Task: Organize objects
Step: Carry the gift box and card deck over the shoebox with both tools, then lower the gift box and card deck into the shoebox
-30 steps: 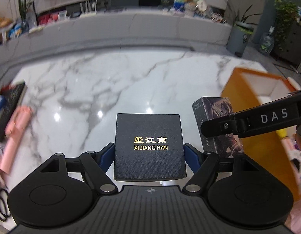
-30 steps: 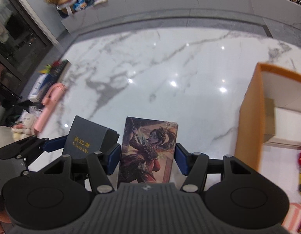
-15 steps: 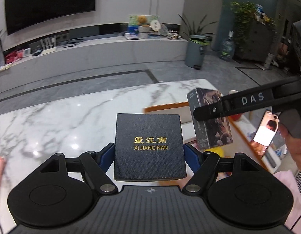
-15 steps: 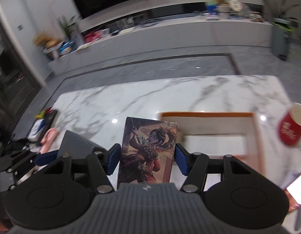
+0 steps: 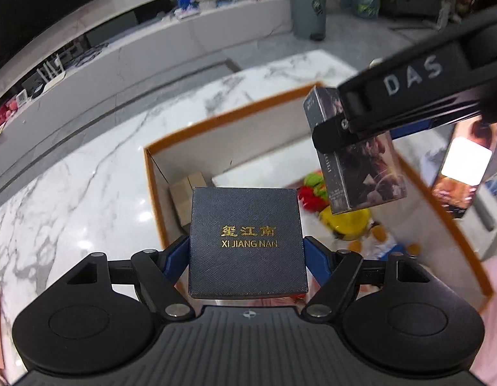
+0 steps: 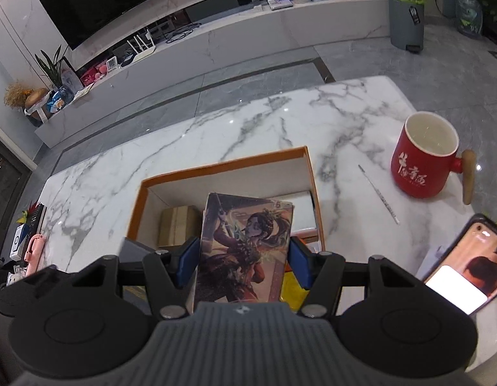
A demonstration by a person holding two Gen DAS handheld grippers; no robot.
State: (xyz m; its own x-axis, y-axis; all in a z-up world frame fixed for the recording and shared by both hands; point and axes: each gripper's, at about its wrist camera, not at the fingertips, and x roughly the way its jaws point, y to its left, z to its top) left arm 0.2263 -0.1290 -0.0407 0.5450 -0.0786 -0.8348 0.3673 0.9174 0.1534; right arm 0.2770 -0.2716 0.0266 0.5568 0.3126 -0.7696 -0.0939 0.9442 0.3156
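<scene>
My left gripper (image 5: 246, 257) is shut on a dark blue square box (image 5: 246, 241) with gold lettering, held above the near left part of an orange-rimmed open box (image 5: 216, 119). My right gripper (image 6: 243, 262) is shut on an illustrated card box (image 6: 245, 251) showing a figure in red, also over the orange-rimmed box (image 6: 222, 164). In the left wrist view the card box (image 5: 361, 173) hangs to the right of the blue box, clamped by the right gripper's black arm. Inside the orange box lie a brown carton (image 6: 177, 225) and colourful toys (image 5: 345, 218).
A red mug (image 6: 423, 157) with a wooden handle stands on the marble table (image 6: 216, 128) right of the box, a thin stick (image 6: 378, 194) beside it. A lit phone (image 6: 467, 267) is at the right edge. Pink and dark items (image 6: 32, 251) lie at the table's left end.
Both grippers have carried their boxes to the right across the table, from the bare marble to above the orange-rimmed box. The grips have not changed.
</scene>
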